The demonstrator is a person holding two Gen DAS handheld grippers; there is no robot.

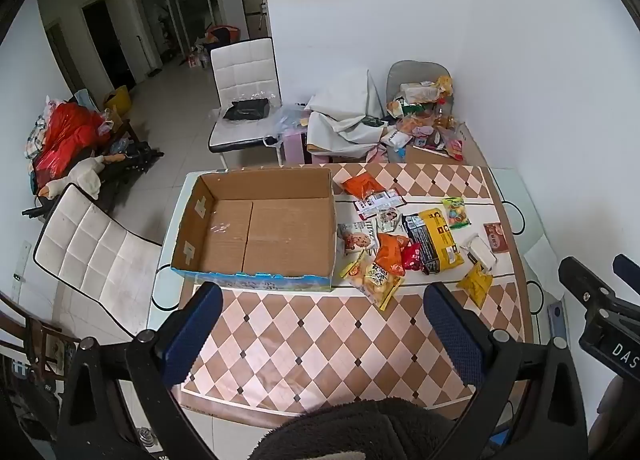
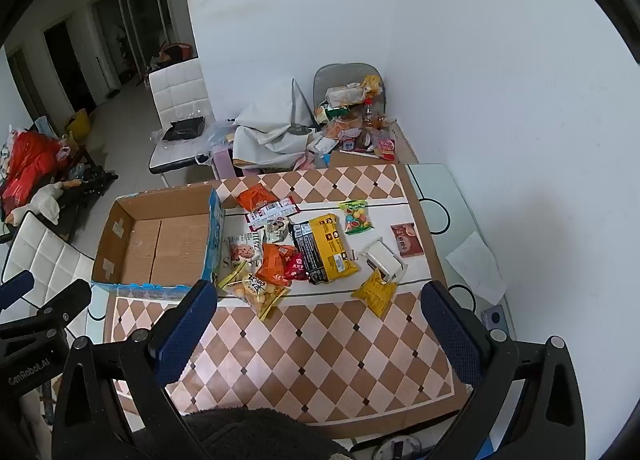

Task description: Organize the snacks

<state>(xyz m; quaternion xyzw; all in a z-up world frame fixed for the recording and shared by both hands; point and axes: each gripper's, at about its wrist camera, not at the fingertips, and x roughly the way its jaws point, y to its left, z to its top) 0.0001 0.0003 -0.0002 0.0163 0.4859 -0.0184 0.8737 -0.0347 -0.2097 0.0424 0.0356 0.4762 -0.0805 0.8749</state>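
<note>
An empty open cardboard box [image 1: 264, 236] [image 2: 160, 244] stands on the left of the checkered table [image 1: 320, 340]. Several snack packets lie to its right: a large yellow-and-black bag [image 1: 434, 242] [image 2: 326, 248], orange packets [image 1: 392, 254] [image 2: 274, 258], a small yellow packet [image 1: 476, 282] [image 2: 376, 292], a green candy packet [image 1: 456, 211] [image 2: 356, 215] and a white packet [image 2: 384, 258]. My left gripper [image 1: 324, 324] is open and empty above the near table, short of the box. My right gripper [image 2: 320, 324] is open and empty, short of the snacks.
White chairs [image 1: 92, 256] [image 1: 244, 79] stand left of and behind the table. A pile of more snacks and bags [image 1: 424, 115] sits beyond the far edge by the wall. The right gripper's body [image 1: 600, 312] shows at the right edge of the left wrist view.
</note>
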